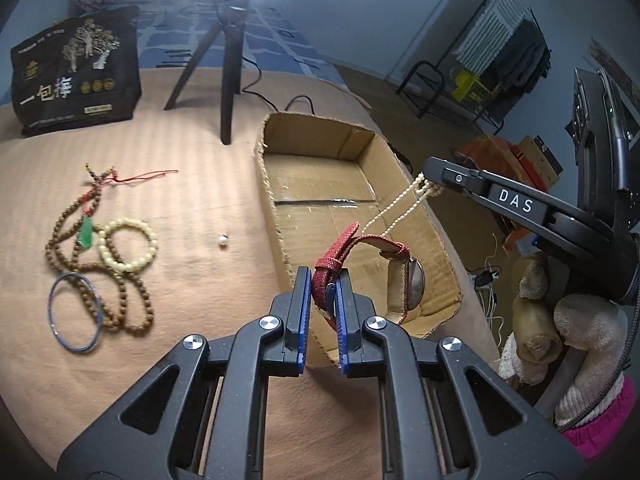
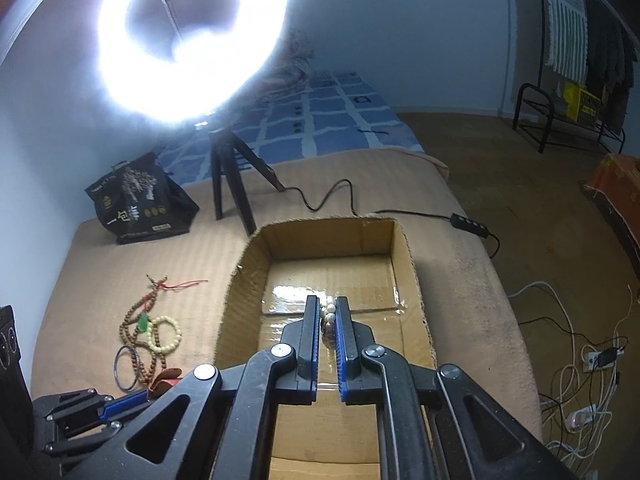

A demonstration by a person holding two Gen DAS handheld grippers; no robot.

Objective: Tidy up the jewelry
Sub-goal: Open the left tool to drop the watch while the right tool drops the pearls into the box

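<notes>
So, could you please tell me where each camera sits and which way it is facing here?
Left wrist: on the left gripper, looking down at the red-strapped watch it holds over the cardboard box; right gripper and gloved hand show.
Right wrist: on the right gripper, looking down into the box at its pearl necklace; left gripper shows lower left.
Shared: box, bead bracelets, black bag, tripod.

Matt cardboard box [image 1: 320, 148]; glossy tape [image 2: 332, 298]; cloth watch strap [image 1: 340, 248].

Left gripper [image 1: 324, 280] clamping red watch [image 1: 360, 268], cardboard box [image 1: 276, 184]
</notes>
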